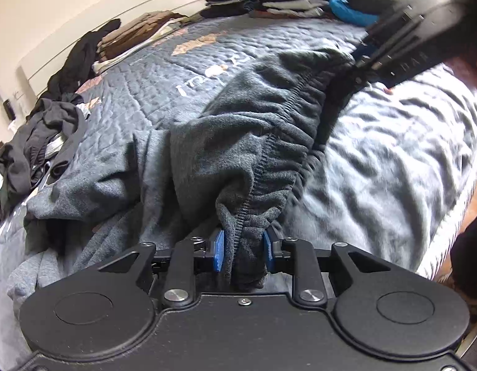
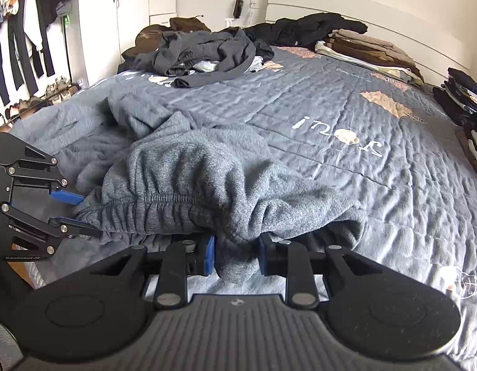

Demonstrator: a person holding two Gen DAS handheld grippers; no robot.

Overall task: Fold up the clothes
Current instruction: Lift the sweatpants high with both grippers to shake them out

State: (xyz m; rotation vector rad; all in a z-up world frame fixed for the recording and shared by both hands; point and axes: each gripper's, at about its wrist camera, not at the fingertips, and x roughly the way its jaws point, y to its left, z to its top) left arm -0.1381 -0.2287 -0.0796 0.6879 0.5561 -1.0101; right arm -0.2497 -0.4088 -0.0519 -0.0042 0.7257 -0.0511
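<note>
Grey sweatpants point(image 1: 226, 142) with an elastic waistband lie bunched on the bed. My left gripper point(image 1: 243, 252) is shut on one end of the waistband, cloth pinched between its blue pads. My right gripper point(image 2: 237, 255) is shut on the other end of the waistband of the sweatpants point(image 2: 189, 179). The waistband stretches between the two grippers. The right gripper also shows in the left wrist view point(image 1: 362, 54) at the upper right. The left gripper shows in the right wrist view point(image 2: 83, 216) at the left, its fingers on the waistband. The legs trail away over the quilt.
The bed has a grey quilt point(image 2: 346, 99). A heap of unfolded dark clothes point(image 2: 204, 52) lies at the far side. Folded stacks point(image 2: 371, 49) sit by the headboard and another stack point(image 2: 467, 102) at the right edge. A clothes rack point(image 2: 25, 31) stands left.
</note>
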